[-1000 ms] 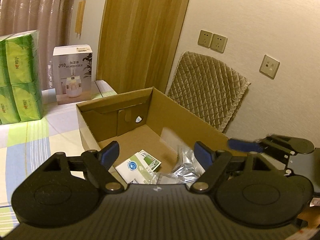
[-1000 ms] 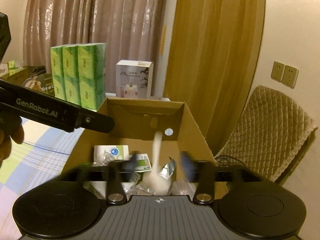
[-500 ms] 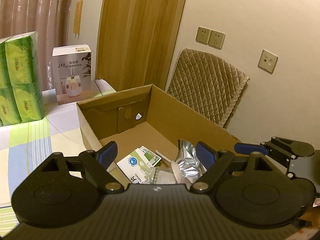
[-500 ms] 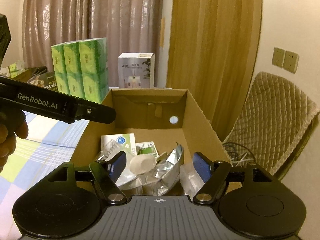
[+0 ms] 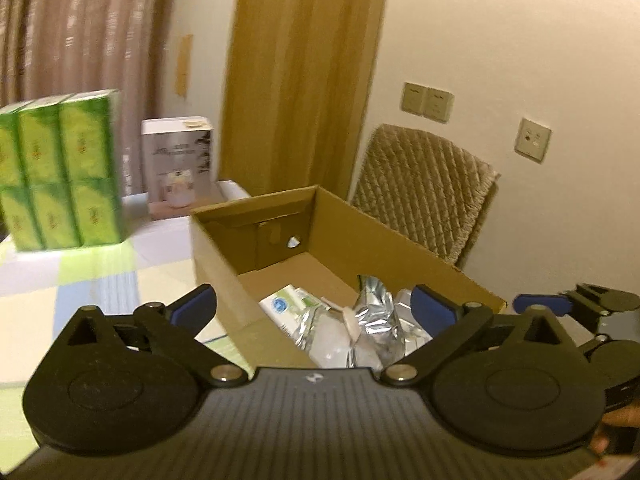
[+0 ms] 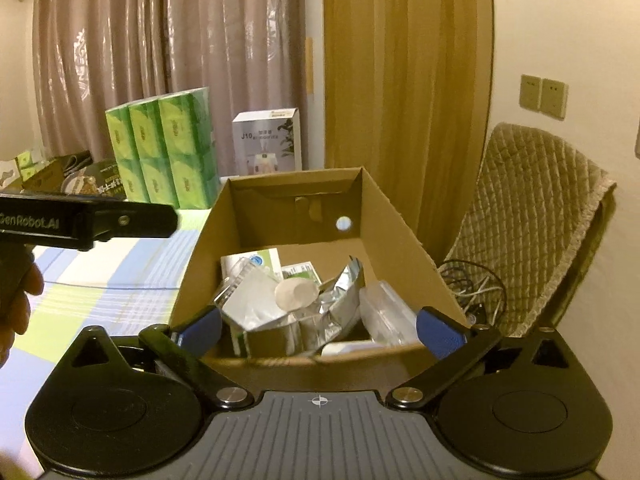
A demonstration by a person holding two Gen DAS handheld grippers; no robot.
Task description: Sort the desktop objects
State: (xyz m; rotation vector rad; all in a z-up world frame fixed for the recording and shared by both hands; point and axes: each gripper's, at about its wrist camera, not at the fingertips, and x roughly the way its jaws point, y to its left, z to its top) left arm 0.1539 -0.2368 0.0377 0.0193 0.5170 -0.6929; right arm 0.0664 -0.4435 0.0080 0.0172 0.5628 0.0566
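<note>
Both claws empty, box loaded; sort looks mostly done.

Right gripper [image 6: 319,326]: jaws spread wide, nothing between them, hovering at the near wall of the cardboard box [image 6: 400,220]. Left gripper [image 5: 314,310]: also spread wide and empty, sitting over the box's near-left corner. Inside the box, all loose in one heap: white packet with blue logo [image 6: 252,261], small green-labelled carton [image 6: 302,271], crumpled foil pouches [image 6: 340,300], a round beige disc [image 6: 295,294] on top, and a clear plastic item [image 6: 384,312] at the right. Far half of the box floor is bare. Outside the box: green tissue packs [image 6: 168,152] and a white appliance box [image 6: 267,142] stand on the checked tablecloth [image 6: 120,272]; can't tell if they're in scope. Near desktop is hidden by the grippers, so leftovers there can't be confirmed.
</note>
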